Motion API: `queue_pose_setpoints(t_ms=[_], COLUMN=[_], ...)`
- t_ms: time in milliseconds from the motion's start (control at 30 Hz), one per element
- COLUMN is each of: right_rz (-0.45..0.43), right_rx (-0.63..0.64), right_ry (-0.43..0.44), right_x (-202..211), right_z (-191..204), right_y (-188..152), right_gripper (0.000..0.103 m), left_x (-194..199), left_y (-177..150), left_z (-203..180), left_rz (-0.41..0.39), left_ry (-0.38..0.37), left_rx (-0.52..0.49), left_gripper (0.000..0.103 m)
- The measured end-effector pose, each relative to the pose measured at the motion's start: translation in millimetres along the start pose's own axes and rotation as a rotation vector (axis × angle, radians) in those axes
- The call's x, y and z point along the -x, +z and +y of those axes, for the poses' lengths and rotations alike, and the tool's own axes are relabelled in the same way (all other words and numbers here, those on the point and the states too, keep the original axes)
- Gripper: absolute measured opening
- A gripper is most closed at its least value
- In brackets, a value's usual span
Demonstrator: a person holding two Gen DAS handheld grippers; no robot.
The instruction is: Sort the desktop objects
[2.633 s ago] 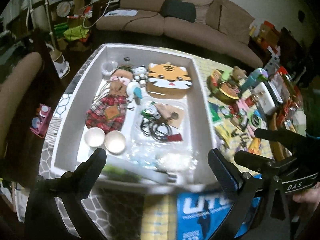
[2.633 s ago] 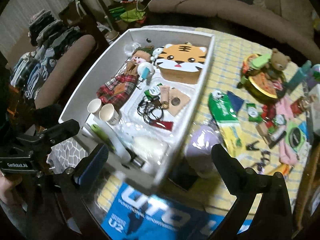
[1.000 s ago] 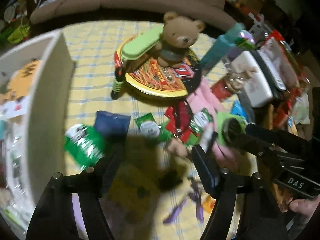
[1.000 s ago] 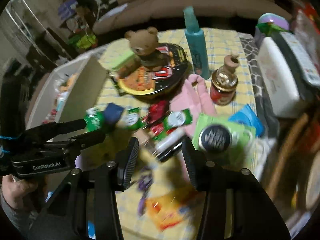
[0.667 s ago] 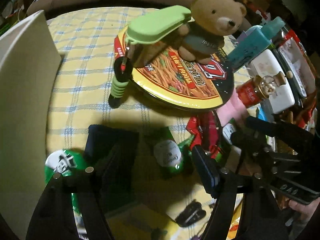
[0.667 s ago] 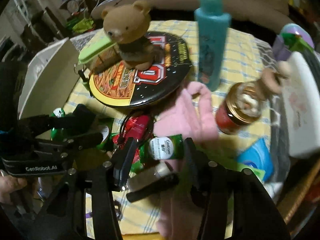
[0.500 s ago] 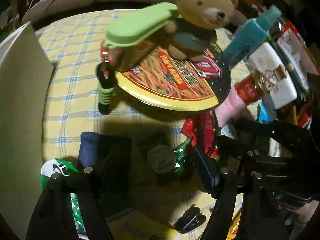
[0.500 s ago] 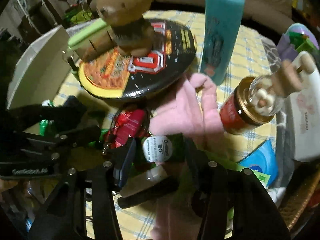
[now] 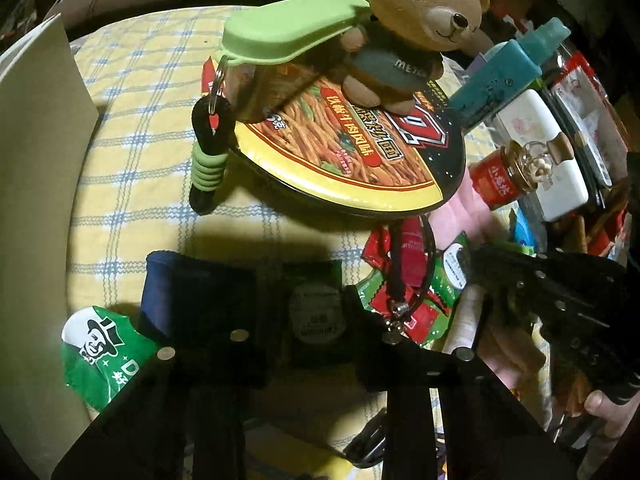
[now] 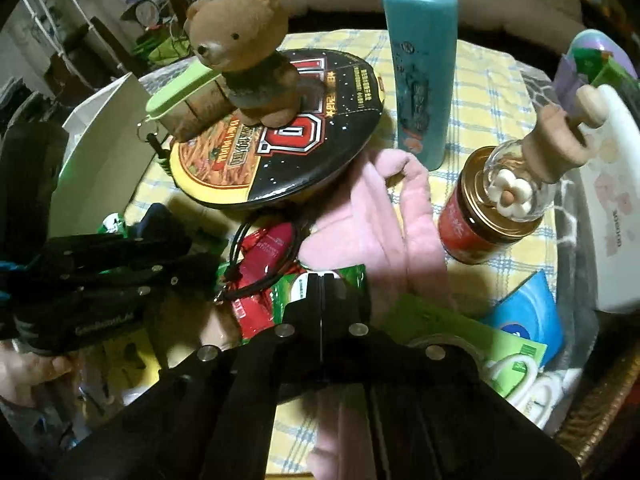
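Observation:
Small green sachets with round white labels lie on the yellow checked cloth in front of the noodle bowl. One green sachet (image 9: 316, 316) sits between the fingers of my left gripper (image 9: 304, 314), whose jaws are closing, pads against its sides. My right gripper (image 10: 322, 282) is shut, its fingertips pinched together on a second green sachet (image 10: 352, 276). In the left wrist view the right gripper (image 9: 482, 258) comes in from the right, a hand behind it. The left gripper (image 10: 188, 256) shows at the left of the right wrist view.
A round noodle bowl (image 9: 360, 152) carries a teddy bear (image 9: 408, 20) and a green clip (image 9: 288, 28). Red packets with a black cord (image 9: 412, 248), a pink glove (image 10: 380, 220), a teal bottle (image 10: 420, 60) and a red jar (image 10: 476, 220) crowd around. A white box wall (image 9: 36, 160) stands left.
Both grippers swung from the white box to the clutter and sank onto the sachets. Both pairs of jaws closed: the left narrowed around one sachet, the right shut fully.

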State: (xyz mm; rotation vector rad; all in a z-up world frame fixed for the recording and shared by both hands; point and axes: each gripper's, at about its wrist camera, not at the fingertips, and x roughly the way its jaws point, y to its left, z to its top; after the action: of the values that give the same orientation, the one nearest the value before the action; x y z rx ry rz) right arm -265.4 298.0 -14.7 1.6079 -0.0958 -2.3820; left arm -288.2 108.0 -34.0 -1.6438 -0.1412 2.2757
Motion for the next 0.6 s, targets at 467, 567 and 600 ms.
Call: queue_pose_setpoints(t_ms=[467,567,600], right_rz=[0.035,0.011,0.002], right_rx=[0.059,0.031,0.004], right_ry=[-0.050,-0.026,0.008], right_x=[-18,-7,-1], right_z=[-1,-6,-10], right_y=[-1,0,0], right_gripper=[0.041,0.023,0.015], left_x=[2,7,9], left_y=[-4,-3,-3], left_z=[-15,-10,-8], left_rz=[-0.037,-0.044,-0.048], left_ry=[0.010,-0.007,-0.015], left_rx=[-0.051,-0.035,-0.028], left_gripper=[0.022,0.020,0.020])
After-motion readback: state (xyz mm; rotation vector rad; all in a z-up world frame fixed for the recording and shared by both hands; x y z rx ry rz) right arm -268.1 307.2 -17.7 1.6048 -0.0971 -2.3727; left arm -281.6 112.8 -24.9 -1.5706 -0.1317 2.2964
